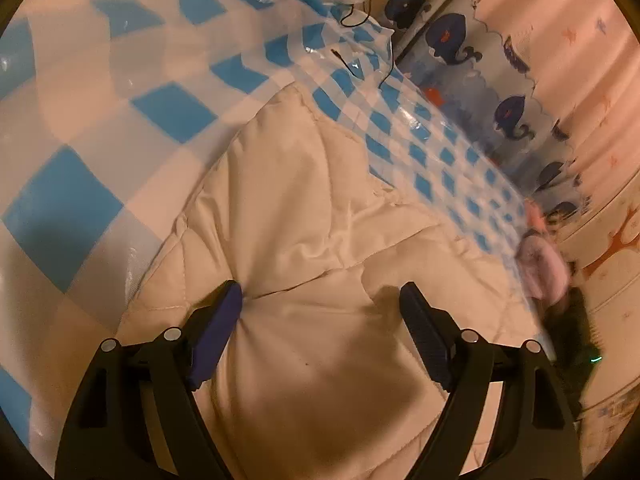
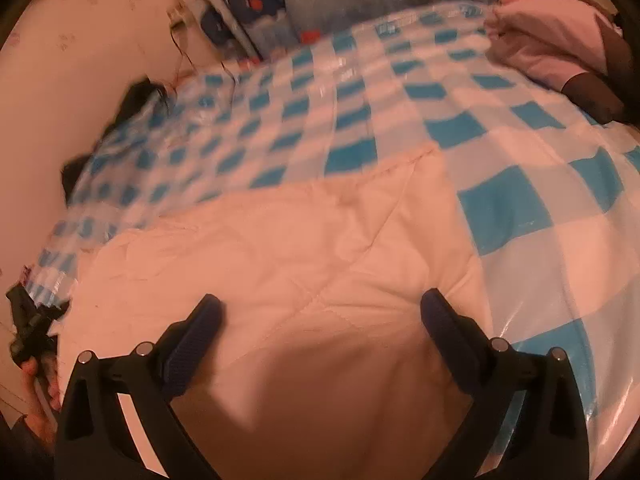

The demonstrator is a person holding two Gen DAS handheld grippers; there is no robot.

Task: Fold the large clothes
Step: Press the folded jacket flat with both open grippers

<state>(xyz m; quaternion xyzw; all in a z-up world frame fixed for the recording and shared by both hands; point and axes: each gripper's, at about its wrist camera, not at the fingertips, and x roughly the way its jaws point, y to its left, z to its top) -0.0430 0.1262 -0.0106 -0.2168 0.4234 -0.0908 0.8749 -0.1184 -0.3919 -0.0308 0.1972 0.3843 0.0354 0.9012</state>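
Quilted cream garment (image 1: pixel 304 208) under both spread, empty grippers (image 1: pixel 320 312) (image 2: pixel 320 320); black cord (image 1: pixel 360 16) only in left view

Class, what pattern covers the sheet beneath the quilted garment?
Blue and white checks on the sheet, clearest in the right wrist view.

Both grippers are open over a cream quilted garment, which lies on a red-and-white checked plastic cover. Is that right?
Not quite: the checked plastic cover is blue and white, not red and white, as both wrist views show. The rest holds: the left gripper and right gripper are open over the cream quilted garment.
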